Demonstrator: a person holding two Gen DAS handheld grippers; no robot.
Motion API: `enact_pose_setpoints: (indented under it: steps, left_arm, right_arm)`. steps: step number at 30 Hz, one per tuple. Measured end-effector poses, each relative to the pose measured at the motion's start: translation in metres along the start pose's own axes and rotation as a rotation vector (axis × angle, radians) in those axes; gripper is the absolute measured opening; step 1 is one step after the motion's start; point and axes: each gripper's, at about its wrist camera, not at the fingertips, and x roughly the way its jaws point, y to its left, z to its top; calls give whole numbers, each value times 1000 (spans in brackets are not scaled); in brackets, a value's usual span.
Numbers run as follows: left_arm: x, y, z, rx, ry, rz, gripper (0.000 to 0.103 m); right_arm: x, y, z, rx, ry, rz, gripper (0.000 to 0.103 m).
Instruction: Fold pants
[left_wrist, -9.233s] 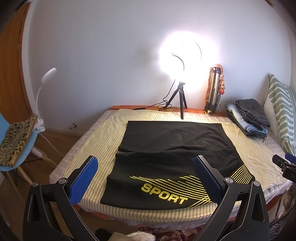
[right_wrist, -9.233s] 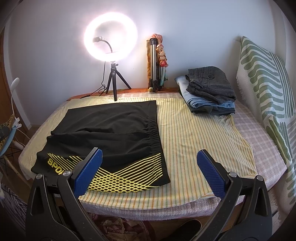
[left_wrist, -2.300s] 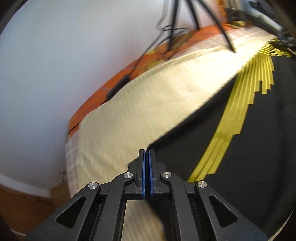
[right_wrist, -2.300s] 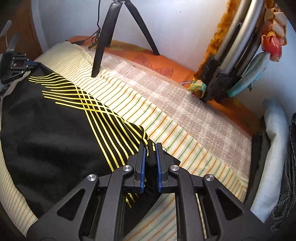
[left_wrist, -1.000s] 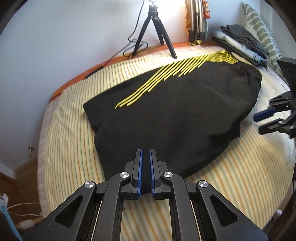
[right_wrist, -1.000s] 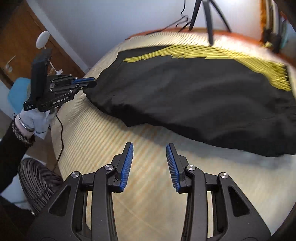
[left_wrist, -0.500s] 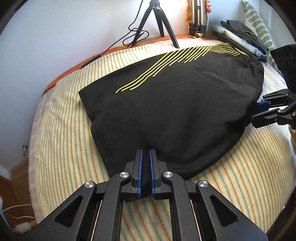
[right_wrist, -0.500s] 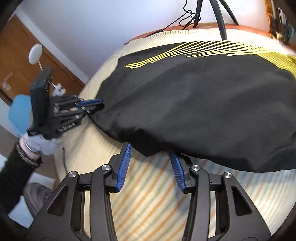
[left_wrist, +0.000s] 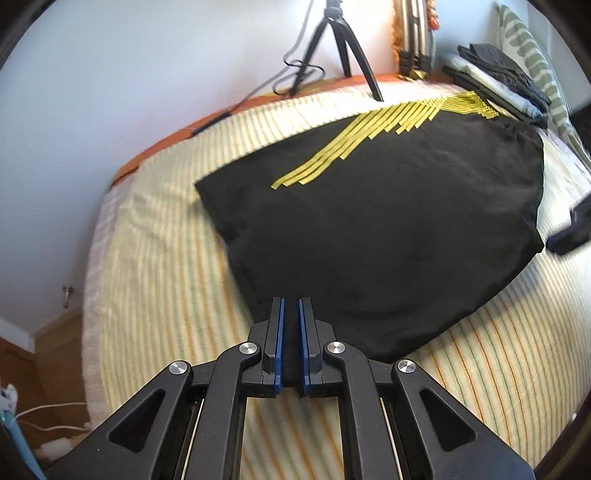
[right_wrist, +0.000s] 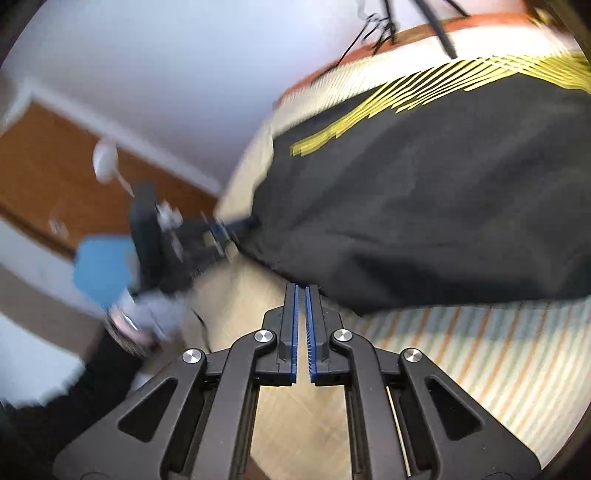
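Black pants (left_wrist: 388, 229) with yellow stripes, no legible writing, pinched at the hem by left hand-held gripper (left_wrist: 290, 314) and right hand-held gripper (right_wrist: 301, 299).

Ahead of the blue-padded black left gripper (left_wrist: 290, 314), black pants (left_wrist: 388, 236) carry yellow stripes; the sheet (left_wrist: 155, 258) underneath is cream, orange-and-green striped.

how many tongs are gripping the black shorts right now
2: the left tongs pinch the shorts at their near left corner; the right tongs pinch the near right edge.
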Motion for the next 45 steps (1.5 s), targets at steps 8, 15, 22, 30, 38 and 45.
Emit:
enact_pose_setpoints:
  steps: [8, 15, 22, 30, 38, 45]
  left_arm:
    - [-31, -26, 16, 31, -71, -53, 6]
    - [-22, -53, 26, 77, -58, -101, 6]
    - [-21, -40, 22, 44, -35, -88, 6]
    - [-23, -20, 12, 8, -31, -45, 6]
    - [-27, -40, 22, 36, -61, -81, 6]
    - [-38, -110, 47, 135, -102, -243, 6]
  right_arm:
    - [-40, -25, 1, 45, -89, -95, 6]
    - [-7, -19, -1, -28, 18, -81, 40]
    - [21, -9, -1, -68, -30, -165, 40]
    - [1, -16, 14, 110, -93, 52, 3]
    - [12, 2, -6, -35, 97, -36, 3]
    - [-49, -17, 4, -10, -137, -196, 20]
